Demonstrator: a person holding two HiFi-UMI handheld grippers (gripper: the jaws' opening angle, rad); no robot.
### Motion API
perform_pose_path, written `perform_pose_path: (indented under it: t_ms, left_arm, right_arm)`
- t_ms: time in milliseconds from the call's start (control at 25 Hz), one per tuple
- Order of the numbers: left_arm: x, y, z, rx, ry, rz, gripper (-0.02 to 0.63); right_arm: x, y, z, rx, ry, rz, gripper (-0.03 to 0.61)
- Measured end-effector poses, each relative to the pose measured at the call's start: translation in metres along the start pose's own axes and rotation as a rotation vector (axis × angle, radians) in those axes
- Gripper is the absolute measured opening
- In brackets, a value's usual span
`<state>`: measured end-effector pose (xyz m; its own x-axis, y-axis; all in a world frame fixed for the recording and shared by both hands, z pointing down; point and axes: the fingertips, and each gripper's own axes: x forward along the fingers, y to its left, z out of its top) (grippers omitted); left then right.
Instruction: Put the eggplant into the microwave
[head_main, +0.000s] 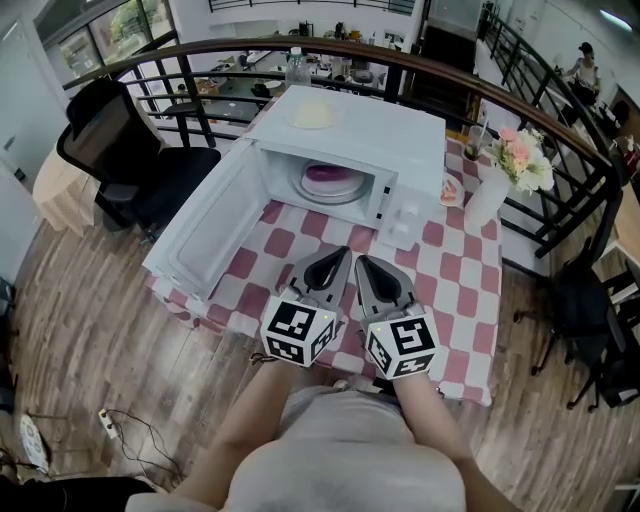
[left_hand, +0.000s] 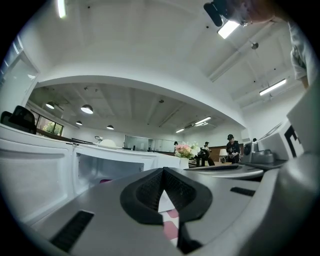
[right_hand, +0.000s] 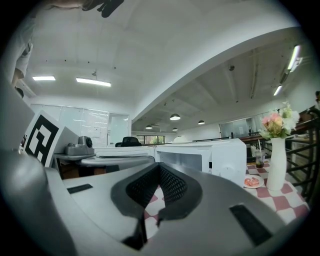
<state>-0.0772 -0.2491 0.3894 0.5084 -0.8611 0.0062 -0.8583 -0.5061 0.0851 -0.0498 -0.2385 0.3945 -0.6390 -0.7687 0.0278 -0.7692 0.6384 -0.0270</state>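
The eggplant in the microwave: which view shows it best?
The head view: the eggplant lies on the plate inside the open microwave. The left gripper view shows only a purple sliver; the right gripper view, none.

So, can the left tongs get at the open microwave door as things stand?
Probably yes. The left tongs, shut and empty, are held to the right of the door, which stands wide open. Only bare checkered cloth lies between them.
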Motion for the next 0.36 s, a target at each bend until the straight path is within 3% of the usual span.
perform_pose_path:
  t_ms: [360]
  left_arm:
    - [-0.005,0.0003,0.0008,0.027,0.003,0.005,0.003]
  right_arm:
    - [-0.0021,-0.0002,0.0008,0.002,-0.004,-0.006,0.023]
